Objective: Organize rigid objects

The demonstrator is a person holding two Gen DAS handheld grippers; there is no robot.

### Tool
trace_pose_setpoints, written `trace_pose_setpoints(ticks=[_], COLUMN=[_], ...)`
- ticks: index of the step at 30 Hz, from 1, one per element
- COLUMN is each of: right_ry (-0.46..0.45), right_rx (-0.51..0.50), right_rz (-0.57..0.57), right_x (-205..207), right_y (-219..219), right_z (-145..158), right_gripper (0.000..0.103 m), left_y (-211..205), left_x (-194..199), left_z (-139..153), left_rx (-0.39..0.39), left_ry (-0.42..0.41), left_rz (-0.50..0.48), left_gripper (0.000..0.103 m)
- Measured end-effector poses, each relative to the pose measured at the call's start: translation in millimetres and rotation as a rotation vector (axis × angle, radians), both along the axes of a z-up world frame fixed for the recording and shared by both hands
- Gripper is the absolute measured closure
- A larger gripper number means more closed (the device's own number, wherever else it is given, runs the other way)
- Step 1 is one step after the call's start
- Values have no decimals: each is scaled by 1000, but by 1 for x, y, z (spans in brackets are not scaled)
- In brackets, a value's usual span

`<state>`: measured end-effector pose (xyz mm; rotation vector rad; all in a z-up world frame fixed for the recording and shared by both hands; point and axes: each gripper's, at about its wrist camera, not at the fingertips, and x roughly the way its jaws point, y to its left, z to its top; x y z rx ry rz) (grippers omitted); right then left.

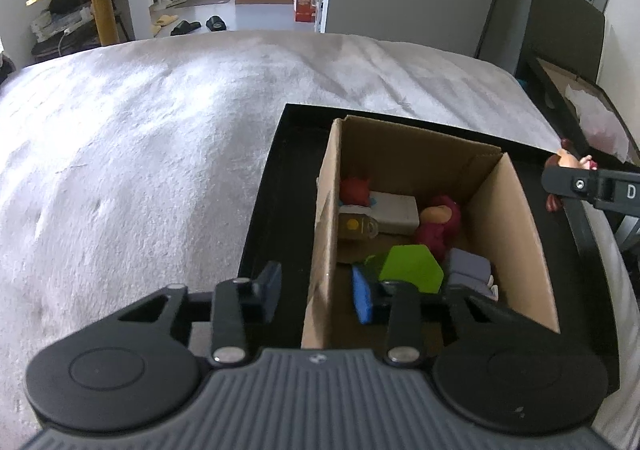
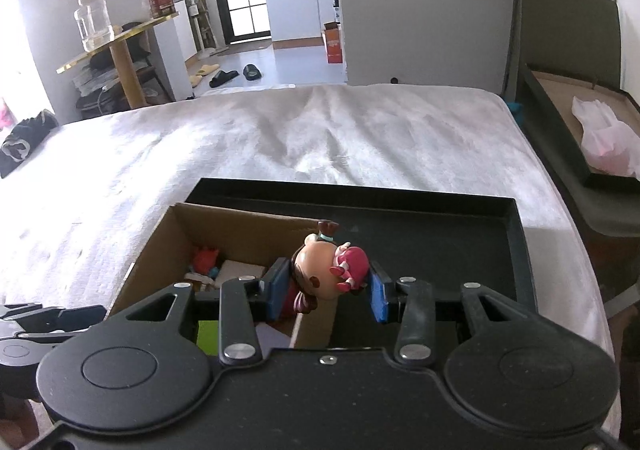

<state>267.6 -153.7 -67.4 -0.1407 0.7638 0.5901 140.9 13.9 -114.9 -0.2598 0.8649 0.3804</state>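
My right gripper is shut on a small doll with a big head and a pink dress, held in the air over the right wall of the cardboard box. The box stands in a black tray on the bed. In it lie a green block, a maroon figure, a white box, a red toy and a grey piece. My left gripper straddles the box's left wall, one pad outside and one inside, with gaps on both sides.
The tray lies on a white blanket that covers the bed. To the right stands a dark low table with another tray and a pink bag. Beyond the bed are a gold-topped side table, slippers and a doorway.
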Motion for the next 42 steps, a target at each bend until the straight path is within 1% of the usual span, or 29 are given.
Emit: trace_pose_setpoints(ticks=[2, 7, 9, 12, 15, 18, 20, 23, 28, 31, 33, 34, 37, 39, 41, 42], right_ry=[-2, 7, 12, 15, 10, -15, -24, -34, 9, 40, 41, 38, 44, 45, 38, 37], right_rx=[1, -8, -16, -30, -50, -83, -77, -77, -42, -30, -23, -23, -12, -2, 5, 4], right_rz=[11, 39, 49, 63, 66, 49, 43, 42, 6, 9, 4, -1, -13, -4, 12, 14], right_x=[-2, -7, -9, -12, -13, -14, -15, -20, -22, -25, -29, -31, -33, -36, -40, -42], right_y=[6, 20, 26, 36, 40, 42, 40, 34, 11, 0, -7, -11, -20, -24, -28, -30], right_z=[0, -5, -7, -10, -15, -17, -14, -10, 0, 4, 8, 11, 17, 21, 25, 27], right_gripper=[62, 62, 62, 62, 62, 60, 57, 56, 56, 56, 51, 49, 48, 46, 43, 43], left_y=[0, 6, 8, 10, 9, 9, 10, 10, 13, 17, 17, 17, 17, 15, 14, 14], left_x=[-2, -6, -7, -7, -8, -9, -9, -9, -8, -8, -8, -9, -10, -11, -13, -14], left_z=[-1, -6, -7, -7, -7, -8, -8, -8, -4, 1, 7, 10, 21, 27, 32, 34], left_rx=[-11, -45, -61, -83, -85, -89, -95, -99, -111, -135, -127, -124, -138, -120, -111, -116], left_ry=[-6, -3, -8, -15, -18, -23, -27, -28, -21, -17, -9, -12, -11, -3, -1, 0], left_rz=[-10, -17, -20, -32, -40, -41, -42, -41, -48, -60, -81, -94, -127, -146, -154, -153], left_gripper=[71, 84, 86, 92, 92, 92, 92, 92, 92, 92, 91, 89, 88, 86, 82, 77])
